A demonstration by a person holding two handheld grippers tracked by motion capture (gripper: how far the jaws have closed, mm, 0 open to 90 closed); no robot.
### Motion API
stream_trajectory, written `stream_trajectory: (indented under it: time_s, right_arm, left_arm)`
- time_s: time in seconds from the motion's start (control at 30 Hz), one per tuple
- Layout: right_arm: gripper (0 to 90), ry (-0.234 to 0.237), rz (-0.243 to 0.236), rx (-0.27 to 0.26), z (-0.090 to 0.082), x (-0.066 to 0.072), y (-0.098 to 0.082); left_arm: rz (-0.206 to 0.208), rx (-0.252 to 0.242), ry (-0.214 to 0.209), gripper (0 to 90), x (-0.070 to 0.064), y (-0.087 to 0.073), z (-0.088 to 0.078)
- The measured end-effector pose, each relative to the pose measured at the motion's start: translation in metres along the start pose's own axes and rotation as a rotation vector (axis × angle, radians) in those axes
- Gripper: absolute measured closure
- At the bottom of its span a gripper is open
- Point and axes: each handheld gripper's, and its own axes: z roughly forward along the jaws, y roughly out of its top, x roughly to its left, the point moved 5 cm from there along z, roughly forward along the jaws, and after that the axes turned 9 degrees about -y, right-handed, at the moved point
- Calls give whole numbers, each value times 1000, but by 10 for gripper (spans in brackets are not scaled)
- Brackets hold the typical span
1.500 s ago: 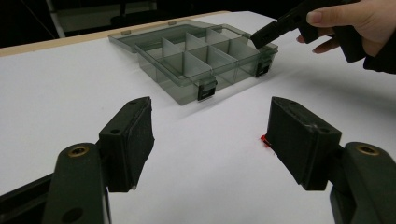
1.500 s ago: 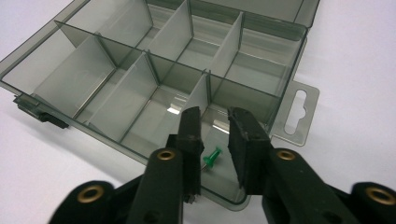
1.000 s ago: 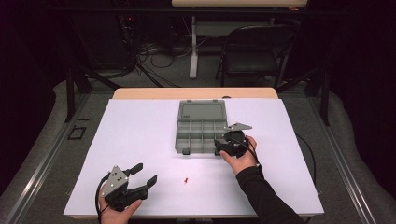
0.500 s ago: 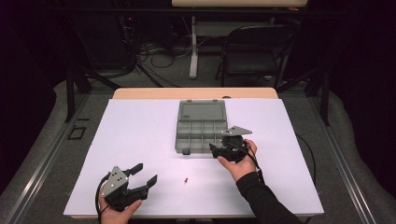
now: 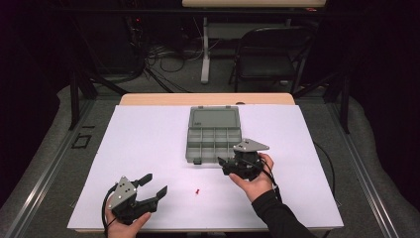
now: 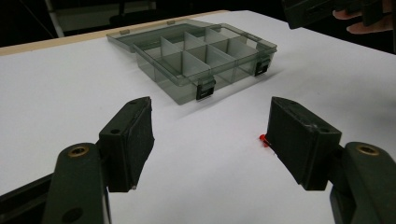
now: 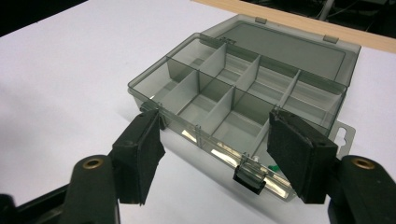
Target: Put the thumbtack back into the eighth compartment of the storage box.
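Observation:
A grey see-through organiser box (image 5: 214,135) lies open mid-table, its lid flat behind it and its compartments divided (image 7: 243,98). A small green piece (image 7: 274,166) sits in a front compartment. A tiny red piece (image 5: 197,190) lies on the white sheet in front of the box. My right gripper (image 5: 225,166) hovers at the box's front right corner. Its jaws (image 7: 215,119) have just been opening and hold nothing. My left gripper (image 5: 154,183) stands open near the front edge, with the red piece (image 6: 263,138) beside its right jaw.
A white sheet (image 5: 148,139) covers the table, with a wooden strip at the far edge. The box's front latches (image 7: 250,177) hang open. A chair (image 5: 265,54) and cables stand on the floor beyond the table.
My right gripper has drawn back from the box's front edge toward the person and lifted a little, with its jaws wider apart. The left gripper has stayed put.

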Motion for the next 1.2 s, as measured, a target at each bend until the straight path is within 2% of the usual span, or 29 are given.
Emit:
stream_trajectory:
  time_s: [0.17, 0.6, 0.9, 1.2]
  right_arm:
    - [337, 15, -39, -17, -7, 9, -1]
    - [347, 96, -37, -17, -18, 35, -2]
    - [350, 106, -67, -17, -18, 46, -6]
    - [363, 131, -63, -5, -11, 59, -20]
  left_arm:
    - [-2, -1, 0, 315, 0, 0, 0]
    - [0, 0, 0, 315, 0, 0, 0]
    - [0, 0, 1, 315, 0, 0, -1]
    - [0, 0, 1, 315, 0, 0, -1]
